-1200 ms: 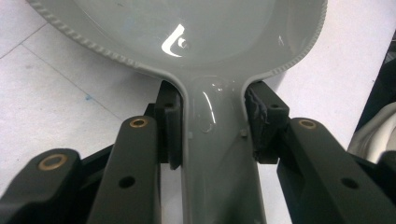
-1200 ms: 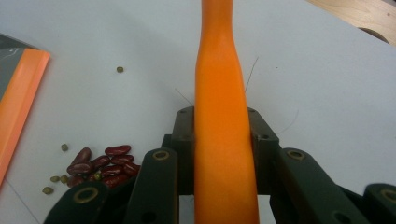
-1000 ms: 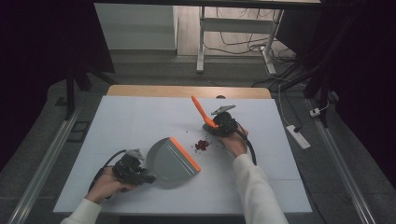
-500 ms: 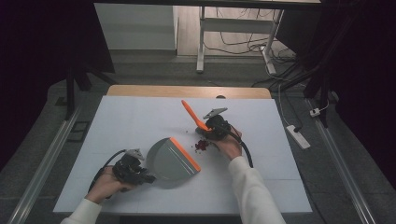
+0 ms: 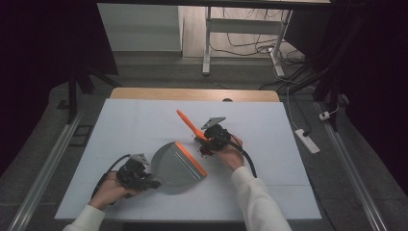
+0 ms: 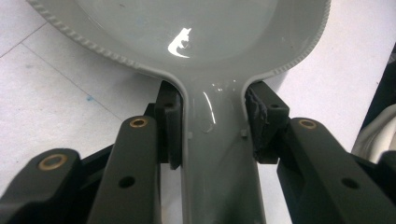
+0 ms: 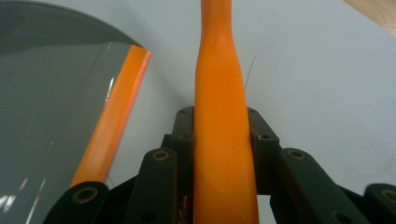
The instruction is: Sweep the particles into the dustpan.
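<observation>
A grey dustpan (image 5: pixel 173 168) with an orange lip (image 5: pixel 191 159) lies flat on the white table. My left gripper (image 5: pixel 144 181) is shut on its handle (image 6: pixel 215 154), with the pads (image 6: pixel 170 126) pressed against both sides. My right gripper (image 5: pixel 212 137) is shut on the orange handle of a brush (image 5: pixel 187 122), which slants up and to the left. In the right gripper view the handle (image 7: pixel 222 116) runs straight up between the jaws, and the dustpan (image 7: pixel 46 116) lies to its left. A small heap of dark red crumbs (image 5: pixel 204 150) sits just right of the lip, under the right gripper.
The white sheet (image 5: pixel 130 125) covers the table, and a strip of wood (image 5: pixel 192 94) shows along the far edge. A power strip (image 5: pixel 308 141) lies on the floor to the right. A metal stand (image 5: pixel 208 38) with cables is behind the table.
My right gripper has moved left and nearer, toward the dustpan's lip, and the brush handle has tilted lower to the left. The left gripper and the dustpan have stayed put.
</observation>
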Tool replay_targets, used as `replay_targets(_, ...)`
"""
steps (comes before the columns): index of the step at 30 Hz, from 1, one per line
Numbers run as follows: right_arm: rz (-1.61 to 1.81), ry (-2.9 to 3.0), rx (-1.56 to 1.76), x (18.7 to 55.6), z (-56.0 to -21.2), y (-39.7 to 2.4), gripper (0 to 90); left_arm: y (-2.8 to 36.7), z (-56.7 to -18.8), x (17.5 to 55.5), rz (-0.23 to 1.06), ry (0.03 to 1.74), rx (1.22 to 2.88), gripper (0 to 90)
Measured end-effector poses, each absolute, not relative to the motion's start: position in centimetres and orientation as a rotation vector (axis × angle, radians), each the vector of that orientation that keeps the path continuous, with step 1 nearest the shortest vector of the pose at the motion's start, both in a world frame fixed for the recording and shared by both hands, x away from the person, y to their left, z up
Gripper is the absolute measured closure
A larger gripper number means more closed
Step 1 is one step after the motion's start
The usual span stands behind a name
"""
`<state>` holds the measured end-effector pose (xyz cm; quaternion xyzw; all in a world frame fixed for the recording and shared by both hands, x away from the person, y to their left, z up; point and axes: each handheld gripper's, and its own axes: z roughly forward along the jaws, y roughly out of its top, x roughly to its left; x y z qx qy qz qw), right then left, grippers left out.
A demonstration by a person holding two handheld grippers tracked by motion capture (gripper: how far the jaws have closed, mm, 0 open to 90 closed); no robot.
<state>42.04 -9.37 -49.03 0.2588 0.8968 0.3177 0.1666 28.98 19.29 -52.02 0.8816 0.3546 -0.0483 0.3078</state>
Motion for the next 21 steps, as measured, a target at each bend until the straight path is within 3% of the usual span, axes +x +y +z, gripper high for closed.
replay_targets(21,1.014,2.574,0.728,40.7,-49.4,-7.5,69.9,19.2,-52.1,29.0,-0.127,0.938,2.337,62.1)
